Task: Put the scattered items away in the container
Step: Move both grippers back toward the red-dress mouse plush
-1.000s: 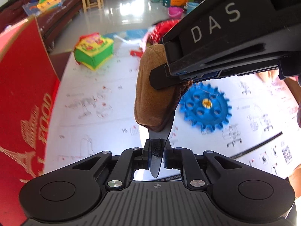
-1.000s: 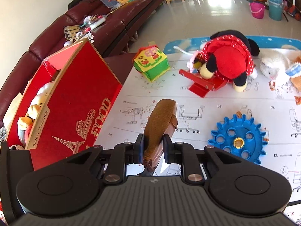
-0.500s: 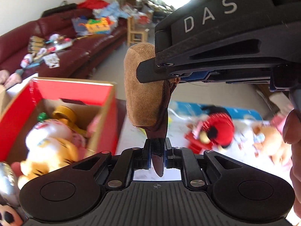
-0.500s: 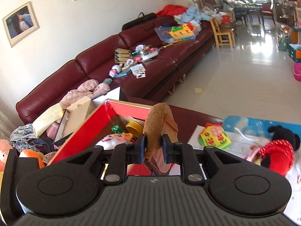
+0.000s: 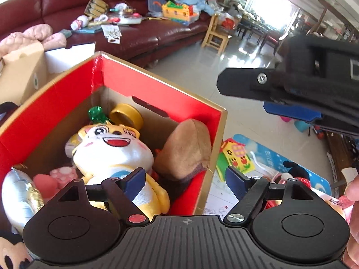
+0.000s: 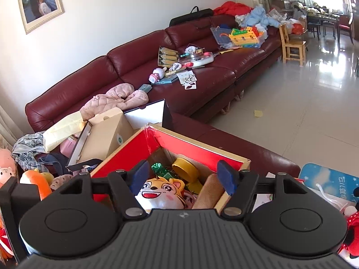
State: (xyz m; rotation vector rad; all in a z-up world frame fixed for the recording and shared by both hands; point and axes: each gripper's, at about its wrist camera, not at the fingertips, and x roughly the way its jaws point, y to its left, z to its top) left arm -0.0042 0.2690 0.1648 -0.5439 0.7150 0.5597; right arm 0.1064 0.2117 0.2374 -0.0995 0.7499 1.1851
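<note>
Both claws standing wide apart and empty: left gripper [image 5: 185, 180] low in the middle of the left wrist view, right gripper [image 6: 182, 179] low in the middle of the right wrist view, both hanging above the red box [image 5: 161, 83].

Brown plush pouch [image 5: 184, 148] lying inside the box, in the lower middle of the left wrist view, leaning against the red inner wall on the right and touching the tiger plush [image 5: 112, 152] beside it. Seen also as a brown strip [image 6: 209, 191] low in the middle of the right wrist view, between the blue pads.

Probably light and soft, easy to squash, not fragile, not slippery because of the suede-like nap. Best taken across the narrower body, near the darker stitched seam at the lower edge, where the fabric folds and gives a firm bite.

Looks rounded like a flat dome, tan brown on the face, dark brown band along the bottom, a thin loose thread at the right corner.

More toys left outside, at the lower right of the left wrist view: a green and yellow toy house [image 5: 235, 159] and a black mouse plush [image 5: 296, 168], so likely more trips needed.
</note>
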